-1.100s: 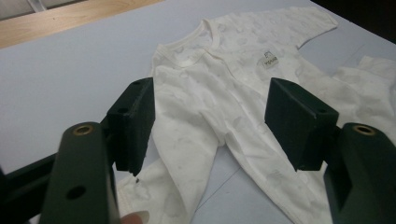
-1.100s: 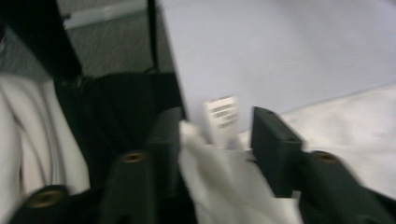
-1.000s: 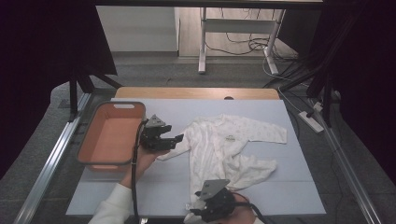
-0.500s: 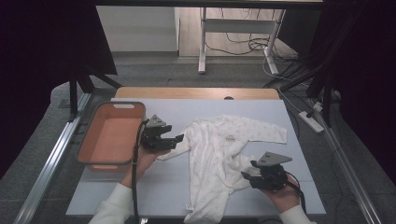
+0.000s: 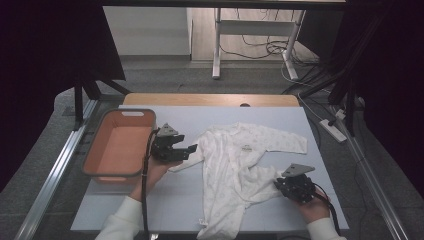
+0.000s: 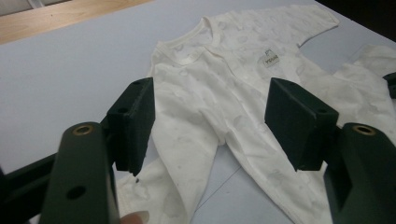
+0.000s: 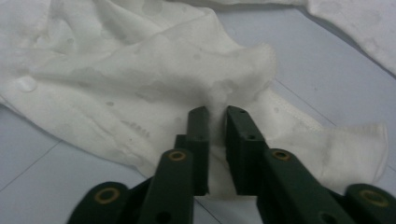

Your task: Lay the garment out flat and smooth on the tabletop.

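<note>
A white baby onesie (image 5: 232, 160) lies spread on the pale blue mat (image 5: 200, 120), one sleeve reaching to the far right. My left gripper (image 5: 189, 149) hovers by the onesie's left sleeve, jaws wide open and nothing between them. In the left gripper view the onesie (image 6: 224, 88) lies beyond the open left gripper (image 6: 210, 126), its collar and label showing. My right gripper (image 5: 279, 184) sits at the onesie's lower right, shut on a bunched fold of one leg. In the right gripper view a pinch of onesie (image 7: 140, 70) fabric stands between the closed jaws of the right gripper (image 7: 217, 122).
An orange basket (image 5: 132, 113) with a grey rim stands at the left of the mat, close to my left hand. A wooden table edge (image 5: 210, 99) runs along the back. Bare mat lies at the front left and along the back.
My right gripper has swung from the front centre out to the right, dragging the onesie's leg with it. The left gripper has stayed open in place.
</note>
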Available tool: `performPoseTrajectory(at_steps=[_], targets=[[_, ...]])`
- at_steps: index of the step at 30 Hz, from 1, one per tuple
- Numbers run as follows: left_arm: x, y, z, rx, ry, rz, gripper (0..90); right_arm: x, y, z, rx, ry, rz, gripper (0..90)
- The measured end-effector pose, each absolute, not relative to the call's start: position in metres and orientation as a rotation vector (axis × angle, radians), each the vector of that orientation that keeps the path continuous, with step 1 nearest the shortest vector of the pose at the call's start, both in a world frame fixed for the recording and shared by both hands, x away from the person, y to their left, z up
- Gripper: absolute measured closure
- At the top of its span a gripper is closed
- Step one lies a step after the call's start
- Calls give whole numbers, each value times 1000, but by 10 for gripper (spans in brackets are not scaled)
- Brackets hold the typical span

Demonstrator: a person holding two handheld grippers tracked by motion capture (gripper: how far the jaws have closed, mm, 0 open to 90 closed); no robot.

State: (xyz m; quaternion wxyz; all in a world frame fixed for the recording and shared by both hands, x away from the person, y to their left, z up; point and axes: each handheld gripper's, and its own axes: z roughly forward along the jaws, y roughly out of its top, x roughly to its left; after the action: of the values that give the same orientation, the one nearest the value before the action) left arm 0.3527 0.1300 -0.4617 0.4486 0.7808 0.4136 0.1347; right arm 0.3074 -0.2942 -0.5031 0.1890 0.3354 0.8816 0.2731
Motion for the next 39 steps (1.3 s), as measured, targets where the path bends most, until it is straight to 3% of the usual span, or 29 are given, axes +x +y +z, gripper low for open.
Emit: performPoseTrajectory(at_steps=[5,13,28,30,31,36,39], targets=[[353,130,-462,1930,1028,330,342,307,-293,-505,935,2503,732,878],[353,132,-462,1926,1027,334,342,304,-299,-502,959,2501,721,884],[353,133,-460,1918,1027,337,342,241,-271,-490,925,2609,806,880],[353,133,-460,1919,1028,336,342,239,-268,-491,915,2600,812,791],[353,133,-460,1919,1028,336,342,239,-268,-491,915,2600,812,791],[353,133,-460,1918,1029,338,342,245,-275,-484,963,2517,915,536],[353,133,-460,1917,1032,337,342,246,-276,-479,981,2480,955,496]])
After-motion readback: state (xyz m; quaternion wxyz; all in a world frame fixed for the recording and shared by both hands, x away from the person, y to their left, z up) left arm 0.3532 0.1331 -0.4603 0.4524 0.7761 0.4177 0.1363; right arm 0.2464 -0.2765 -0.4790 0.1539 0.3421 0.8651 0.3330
